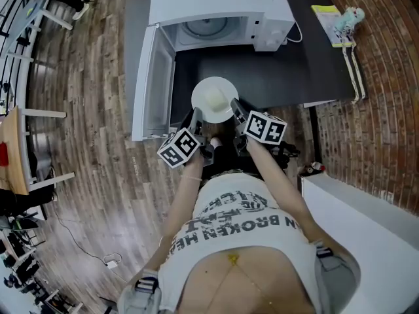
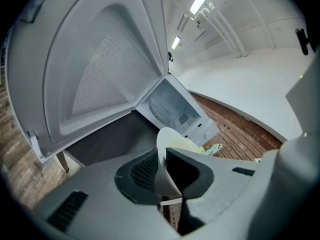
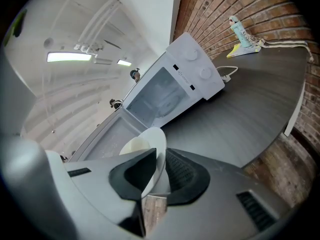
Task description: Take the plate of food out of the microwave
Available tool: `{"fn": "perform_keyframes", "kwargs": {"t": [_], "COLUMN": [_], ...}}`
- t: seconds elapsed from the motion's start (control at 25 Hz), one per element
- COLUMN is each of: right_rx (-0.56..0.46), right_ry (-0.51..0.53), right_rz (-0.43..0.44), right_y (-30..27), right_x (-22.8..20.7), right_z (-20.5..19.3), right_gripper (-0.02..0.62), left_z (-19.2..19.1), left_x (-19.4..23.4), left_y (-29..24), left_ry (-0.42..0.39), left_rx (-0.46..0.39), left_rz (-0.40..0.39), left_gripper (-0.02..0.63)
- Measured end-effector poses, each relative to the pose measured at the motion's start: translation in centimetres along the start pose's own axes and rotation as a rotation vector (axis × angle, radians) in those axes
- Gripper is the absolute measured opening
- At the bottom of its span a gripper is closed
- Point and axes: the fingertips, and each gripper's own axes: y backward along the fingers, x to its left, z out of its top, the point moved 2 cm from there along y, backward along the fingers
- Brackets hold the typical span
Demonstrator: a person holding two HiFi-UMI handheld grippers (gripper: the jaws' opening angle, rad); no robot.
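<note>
A white plate (image 1: 214, 99) with pale food on it hangs over the front of the dark table (image 1: 281, 70), outside the microwave (image 1: 216, 15). My left gripper (image 1: 195, 124) is shut on the plate's left rim (image 2: 167, 156). My right gripper (image 1: 236, 114) is shut on the opposite rim (image 3: 156, 156). The microwave stands at the back of the table with its door (image 1: 154, 84) swung wide to the left. Its cavity (image 1: 208, 30) shows only the glass turntable.
A small bottle on a yellow pad (image 1: 340, 23) lies at the table's right end, beside a white cord (image 1: 355, 70). A brick wall (image 1: 386, 77) runs along the right. A white counter (image 1: 366, 208) stands at lower right. Wooden floor (image 1: 91, 142) spreads to the left.
</note>
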Motion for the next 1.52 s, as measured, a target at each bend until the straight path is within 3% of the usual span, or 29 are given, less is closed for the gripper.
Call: {"fn": "perform_keyframes", "kwargs": {"t": [0.68, 1.52], "right_rx": [0.057, 0.086], "right_ry": [0.030, 0.036], "right_rz": [0.064, 0.092], "right_y": [3.4, 5.2], "right_x": [-3.7, -6.4], "right_z": [4.1, 5.6], "right_gripper": [0.055, 0.055], "left_z": [-3.4, -5.8], "left_x": [-5.8, -8.5], "left_y": [-0.9, -2.0], "left_ry": [0.018, 0.019], "left_rx": [-0.073, -0.100], "left_rz": [0.063, 0.086], "left_gripper": [0.052, 0.052]}}
